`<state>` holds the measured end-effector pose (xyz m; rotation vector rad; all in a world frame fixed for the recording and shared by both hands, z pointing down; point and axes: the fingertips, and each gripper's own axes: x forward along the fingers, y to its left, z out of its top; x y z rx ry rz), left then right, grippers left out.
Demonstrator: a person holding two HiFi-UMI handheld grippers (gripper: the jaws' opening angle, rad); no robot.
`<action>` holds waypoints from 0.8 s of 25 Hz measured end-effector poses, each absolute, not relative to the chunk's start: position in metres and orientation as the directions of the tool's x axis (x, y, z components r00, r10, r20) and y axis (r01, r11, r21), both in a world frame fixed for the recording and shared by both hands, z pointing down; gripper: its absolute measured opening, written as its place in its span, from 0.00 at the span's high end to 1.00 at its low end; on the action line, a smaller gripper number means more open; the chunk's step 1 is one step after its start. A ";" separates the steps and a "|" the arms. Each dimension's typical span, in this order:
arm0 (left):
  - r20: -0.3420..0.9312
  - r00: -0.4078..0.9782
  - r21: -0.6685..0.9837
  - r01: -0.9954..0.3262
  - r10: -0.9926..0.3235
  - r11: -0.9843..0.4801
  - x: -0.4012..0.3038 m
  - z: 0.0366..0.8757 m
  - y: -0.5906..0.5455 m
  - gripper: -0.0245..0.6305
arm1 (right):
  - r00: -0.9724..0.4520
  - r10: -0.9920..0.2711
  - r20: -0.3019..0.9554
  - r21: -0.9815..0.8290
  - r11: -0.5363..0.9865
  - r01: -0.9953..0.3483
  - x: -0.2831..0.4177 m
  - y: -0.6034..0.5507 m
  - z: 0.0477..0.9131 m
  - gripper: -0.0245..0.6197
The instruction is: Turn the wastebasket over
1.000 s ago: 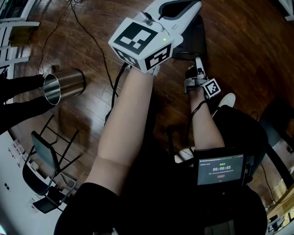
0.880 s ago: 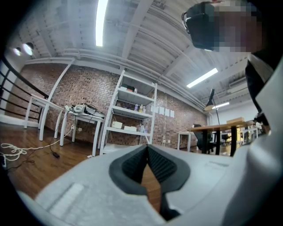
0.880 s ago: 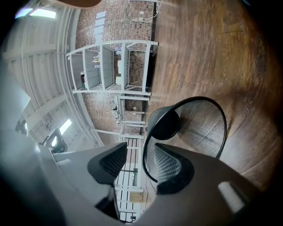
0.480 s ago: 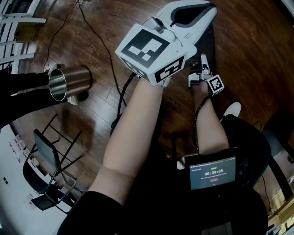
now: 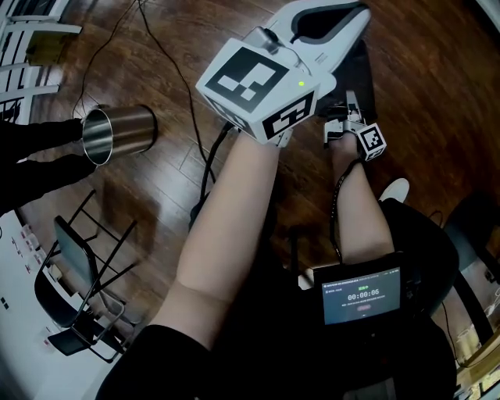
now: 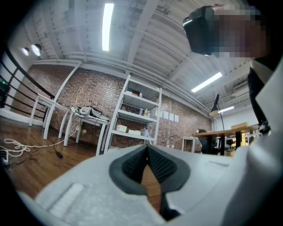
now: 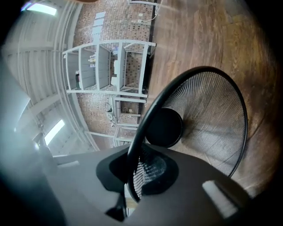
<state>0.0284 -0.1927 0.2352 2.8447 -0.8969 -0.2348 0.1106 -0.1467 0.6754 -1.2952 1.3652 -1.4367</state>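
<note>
The wastebasket is black wire mesh with a solid black bottom and lies on its side on the wooden floor. My right gripper is shut on its black rim, which passes between the pads. From the head view, the right gripper reaches low toward the dark wastebasket, mostly hidden behind my left gripper. In its own view the left gripper is raised and roughly level, its pads meeting at the tips with nothing between them.
A shiny steel can lies on its side at the left, beside a person's dark sleeve. Cables run across the floor. A black folding chair stands at lower left. White shelving stands by the brick wall.
My right gripper has moved up the frame toward the wastebasket. The left gripper has stayed about where it was.
</note>
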 end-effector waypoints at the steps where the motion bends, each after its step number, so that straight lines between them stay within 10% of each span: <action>1: -0.108 0.808 0.188 -0.556 -0.580 -0.810 0.027 0.233 -0.193 0.96 | -0.225 -0.958 0.176 -0.976 -0.139 -0.168 0.112 -0.147 0.674 0.94; 11: -0.129 0.792 0.187 -0.571 -0.596 -0.800 0.015 0.225 -0.193 0.96 | -0.452 -0.792 0.411 -0.778 -0.047 -0.626 0.135 -0.171 0.629 0.95; 20: -0.145 0.778 0.197 -0.582 -0.611 -0.789 0.005 0.221 -0.195 0.96 | -0.398 -0.436 0.807 -0.186 0.451 -0.873 0.137 -0.187 0.626 0.94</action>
